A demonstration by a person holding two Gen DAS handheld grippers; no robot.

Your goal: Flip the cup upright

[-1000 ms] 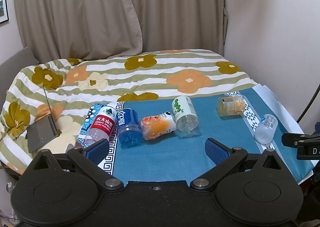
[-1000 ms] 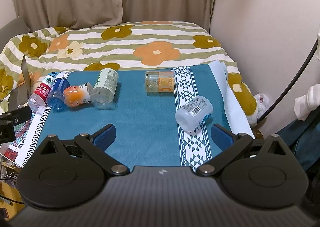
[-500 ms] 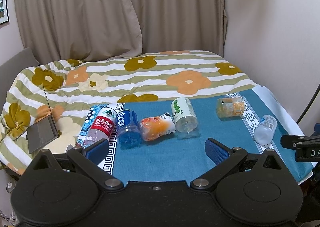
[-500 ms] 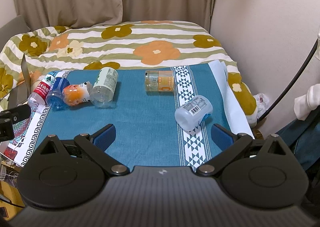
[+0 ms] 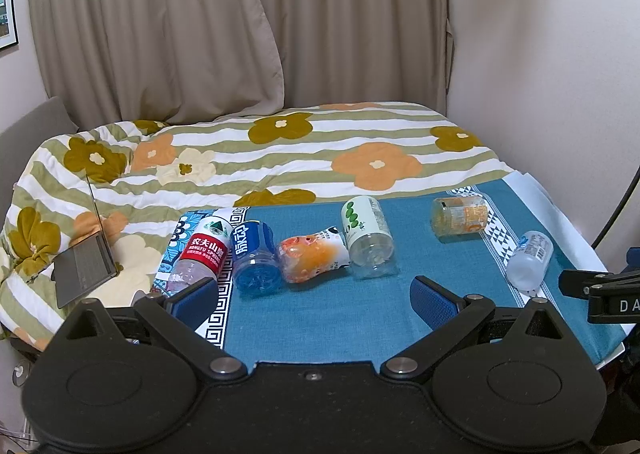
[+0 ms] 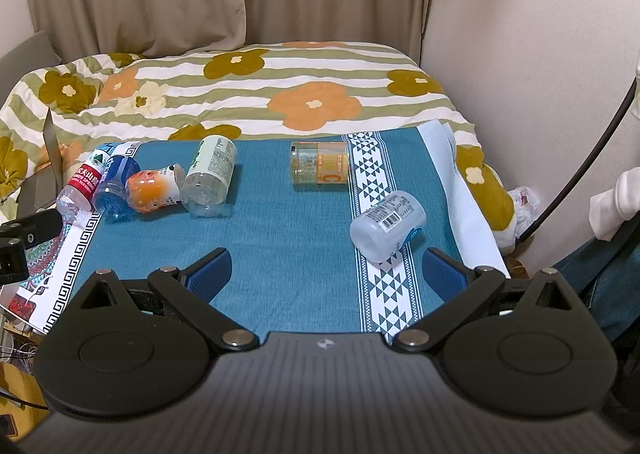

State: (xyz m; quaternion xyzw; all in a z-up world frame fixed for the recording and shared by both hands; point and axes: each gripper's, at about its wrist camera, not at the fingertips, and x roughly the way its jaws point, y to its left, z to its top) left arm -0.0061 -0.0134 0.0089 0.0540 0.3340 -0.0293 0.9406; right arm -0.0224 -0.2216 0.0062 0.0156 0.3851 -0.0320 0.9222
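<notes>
Left wrist view, left gripper (image 5: pixel 314 300): fingers spread wide, nothing between the blue pads, held above the near edge of the blue cloth (image 5: pixel 320 318)
Left wrist view, row of containers: four lay on their sides, touching one another, at the left of the cloth: a red-labelled bottle (image 5: pixel 202 254), a blue cup (image 5: pixel 254 254), an orange cup (image 5: pixel 312 256) and a green-and-white cup (image 5: pixel 366 236)
Left wrist view, other cups: an amber jar (image 5: pixel 460 214) lay on its side well apart to the right, beside the white patterned band; a clear cup (image 5: pixel 530 260) lay tipped over near the right edge
Left wrist view, surroundings: a flowered quilt (image 5: pixel 256 158) covered the bed behind the cloth, a grey laptop (image 5: pixel 84 264) sat on it at the left, beige curtains (image 5: pixel 240 26) hung behind; part of the right gripper showed at the right edge

Right wrist view, right gripper (image 6: pixel 326 268): fingers wide apart and holding nothing, just short of the clear cup (image 6: pixel 388 226)
Right wrist view, clear cup: on its side on the white patterned band, barcode label up, its closed base toward the camera as far as the lens showed
Right wrist view, amber jar (image 6: pixel 320 166): on its side, farther back, touching the band's left border
Right wrist view, left cluster: the green-and-white cup (image 6: pixel 210 176), orange cup (image 6: pixel 154 190), blue cup (image 6: pixel 114 188) and red-labelled bottle (image 6: pixel 80 188) lay together on their sides
</notes>
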